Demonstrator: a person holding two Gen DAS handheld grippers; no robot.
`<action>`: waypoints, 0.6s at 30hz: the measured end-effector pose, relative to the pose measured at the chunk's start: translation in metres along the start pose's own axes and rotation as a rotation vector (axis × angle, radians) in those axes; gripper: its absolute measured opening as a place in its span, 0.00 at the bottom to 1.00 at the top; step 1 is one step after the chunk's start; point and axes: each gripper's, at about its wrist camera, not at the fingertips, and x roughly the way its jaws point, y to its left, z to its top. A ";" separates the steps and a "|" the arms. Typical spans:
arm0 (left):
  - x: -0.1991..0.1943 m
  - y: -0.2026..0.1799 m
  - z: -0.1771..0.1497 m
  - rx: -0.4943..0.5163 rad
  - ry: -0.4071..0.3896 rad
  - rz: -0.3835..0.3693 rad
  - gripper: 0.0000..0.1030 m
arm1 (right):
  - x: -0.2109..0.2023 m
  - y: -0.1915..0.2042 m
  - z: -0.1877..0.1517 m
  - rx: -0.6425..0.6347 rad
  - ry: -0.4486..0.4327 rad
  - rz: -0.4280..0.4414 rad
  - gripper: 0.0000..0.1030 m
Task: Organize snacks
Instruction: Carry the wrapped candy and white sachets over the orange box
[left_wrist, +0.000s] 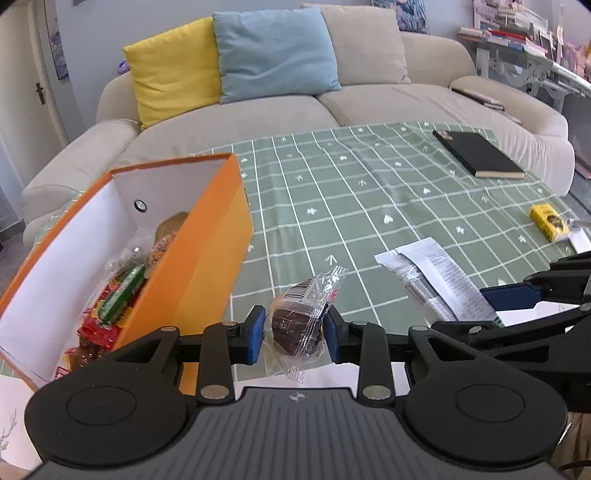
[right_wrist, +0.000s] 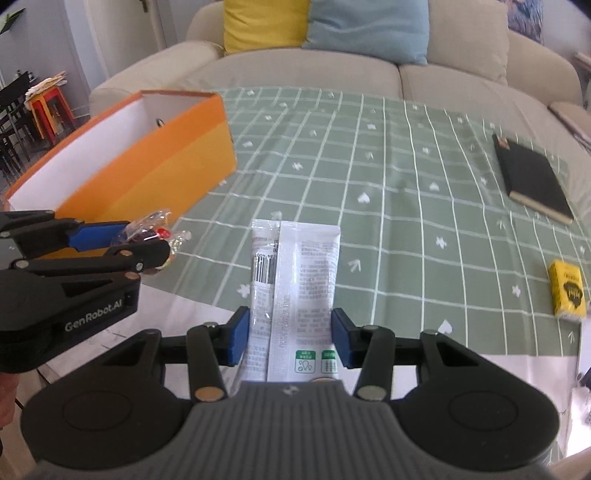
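Note:
My left gripper (left_wrist: 294, 334) is shut on a chocolate muffin in a clear wrapper (left_wrist: 297, 325), held above the table's front edge just right of the orange box (left_wrist: 192, 254). The box stands open and holds several wrapped snacks (left_wrist: 122, 295). My right gripper (right_wrist: 290, 339) is shut on a white snack packet (right_wrist: 295, 280) with printed text and a barcode, lifted off the green checked tablecloth (right_wrist: 406, 192). In the right wrist view the left gripper (right_wrist: 122, 240) shows at the left with the wrapped muffin (right_wrist: 162, 236), in front of the orange box (right_wrist: 147, 162). The white packet (left_wrist: 436, 280) also shows in the left wrist view.
A black notebook (left_wrist: 478, 153) lies at the far right of the cloth, and a small yellow packet (left_wrist: 548, 221) sits near the right edge. A beige sofa (left_wrist: 332, 107) with yellow and blue cushions stands behind the table. Bookshelves fill the far right corner.

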 end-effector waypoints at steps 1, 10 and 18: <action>-0.004 0.002 0.001 -0.006 -0.007 0.000 0.36 | -0.003 0.002 0.001 -0.002 -0.007 0.005 0.44; -0.029 0.020 0.015 -0.041 -0.063 -0.007 0.36 | -0.027 0.019 0.016 -0.020 -0.074 0.034 0.44; -0.048 0.050 0.026 -0.079 -0.113 0.023 0.36 | -0.038 0.043 0.034 -0.073 -0.120 0.055 0.44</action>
